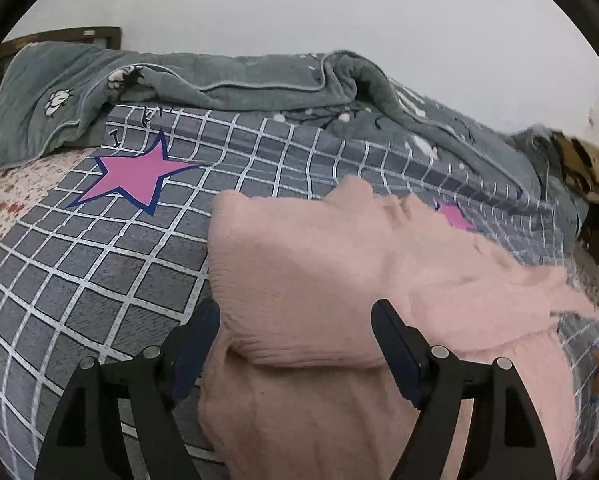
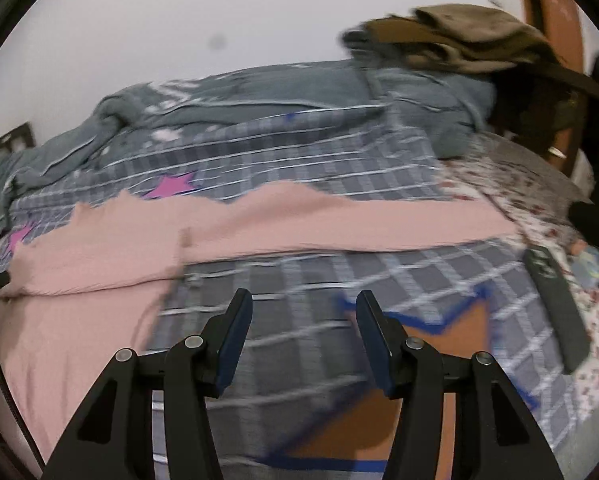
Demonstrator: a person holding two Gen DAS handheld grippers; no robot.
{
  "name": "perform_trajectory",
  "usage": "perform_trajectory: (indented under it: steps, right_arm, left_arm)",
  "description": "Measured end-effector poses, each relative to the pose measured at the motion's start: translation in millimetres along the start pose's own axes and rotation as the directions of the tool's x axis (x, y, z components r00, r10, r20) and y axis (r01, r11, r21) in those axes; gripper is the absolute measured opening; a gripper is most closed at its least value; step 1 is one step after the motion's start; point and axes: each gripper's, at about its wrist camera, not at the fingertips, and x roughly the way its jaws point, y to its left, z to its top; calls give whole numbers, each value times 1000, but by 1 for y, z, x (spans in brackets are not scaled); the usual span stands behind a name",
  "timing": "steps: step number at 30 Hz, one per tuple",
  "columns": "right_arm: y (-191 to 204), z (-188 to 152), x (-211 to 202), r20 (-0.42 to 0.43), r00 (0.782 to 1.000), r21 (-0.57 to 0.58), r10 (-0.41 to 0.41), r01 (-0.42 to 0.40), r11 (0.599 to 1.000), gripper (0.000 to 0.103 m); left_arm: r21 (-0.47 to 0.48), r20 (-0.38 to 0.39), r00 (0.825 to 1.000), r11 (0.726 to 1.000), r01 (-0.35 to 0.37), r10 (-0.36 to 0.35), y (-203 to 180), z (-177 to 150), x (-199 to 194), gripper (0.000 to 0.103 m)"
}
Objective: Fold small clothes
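Note:
A pink knit garment (image 1: 319, 260) lies partly folded on the grey checked bedspread (image 1: 99, 264), with a doubled edge near the camera. My left gripper (image 1: 295, 312) stands open over that folded edge; the cloth lies between the wide-apart fingers, and the pads do not press on it. In the right wrist view, which is blurred, the pink garment (image 2: 259, 220) stretches across the bed, with one part running down the left side. My right gripper (image 2: 304, 300) is open above the bare bedspread (image 2: 299, 276), to the right of the garment, with nothing between its fingers.
A rumpled grey-green blanket (image 1: 219, 76) lies along the far side against the white wall. Brown clothes (image 2: 459, 44) are piled at the far right by a wooden post. A dark flat strip (image 2: 555, 304) lies on the floral sheet (image 2: 511, 184) at the right edge.

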Motion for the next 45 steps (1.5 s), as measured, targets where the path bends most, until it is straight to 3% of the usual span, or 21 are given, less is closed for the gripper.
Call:
perform_trajectory:
  steps: [7,13,18,24,32,34,35,39,42,45]
  right_arm:
    - [-79,10,8,8,998,88,-61,60,994,53]
    - [-124,22,45,-14,999,174,-33,35,984,47]
    - [-143,32,85,-70,997,239,29,-11,971,47]
    - [-154,44,120,-139,990,274,23,16,962,48]
    - [-174,53,134,-133,990,399,53,4,917,47]
    - [-173,55,133,-126,992,399,30,23,917,31]
    - [-172,57,132,-121,993,390,14,35,920,6]
    - [-161,68,121,-82,996,332,-33,59,942,6]
    - [-135,83,97,1,995,239,-97,94,966,6]
    - [-111,98,78,67,992,180,-108,95,979,6]
  left_arm:
    - [-57,26,1000,998,-14,16,-22,7,4,77]
    - [-1,52,995,997,-79,79,-54,10,17,77]
    - [23,66,992,994,-106,104,-66,14,24,77]
    - [0,60,993,995,-104,103,-69,21,33,77]
    - [0,62,994,996,-93,93,-71,24,35,77]
    - [4,72,993,995,-95,94,-71,24,32,77]
    - [5,76,993,996,-93,93,-71,23,31,77]
    - [2,87,992,996,-92,92,-64,24,25,77]
    - [-19,95,991,996,-92,93,-50,25,16,77]
    - [-50,105,989,993,-102,107,-34,25,7,77]
